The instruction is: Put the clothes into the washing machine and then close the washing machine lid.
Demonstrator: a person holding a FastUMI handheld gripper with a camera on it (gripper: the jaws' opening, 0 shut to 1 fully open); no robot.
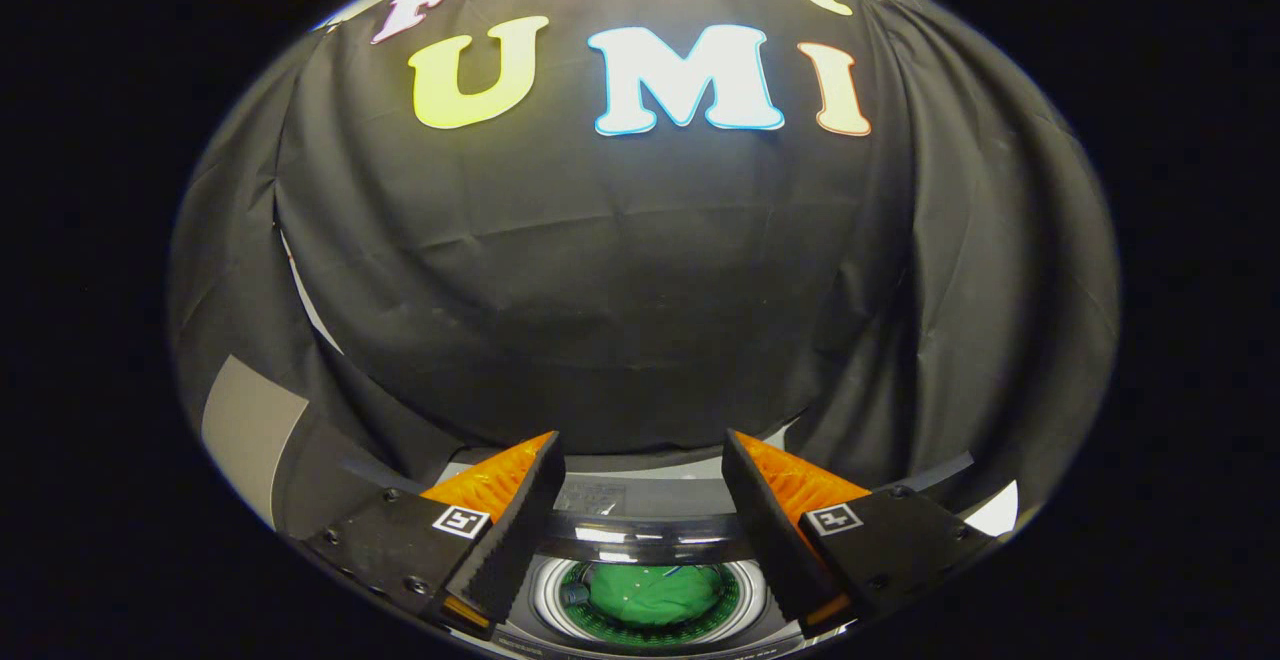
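One view, a fisheye camera riding on the gripper, looking forward along its two spread fingers. It sits above the washing machine, close to it, aimed mostly level at the black cloth booth wall rising just behind the machine. The machine's open drum lies below and between the fingers, seen steeply from above, with a green garment inside.

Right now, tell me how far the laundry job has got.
Done: a green garment lies inside the washing machine drum. In hand: nothing; the gripper is open above the opening. Left: closing the lid, since the drum looks uncovered from above.
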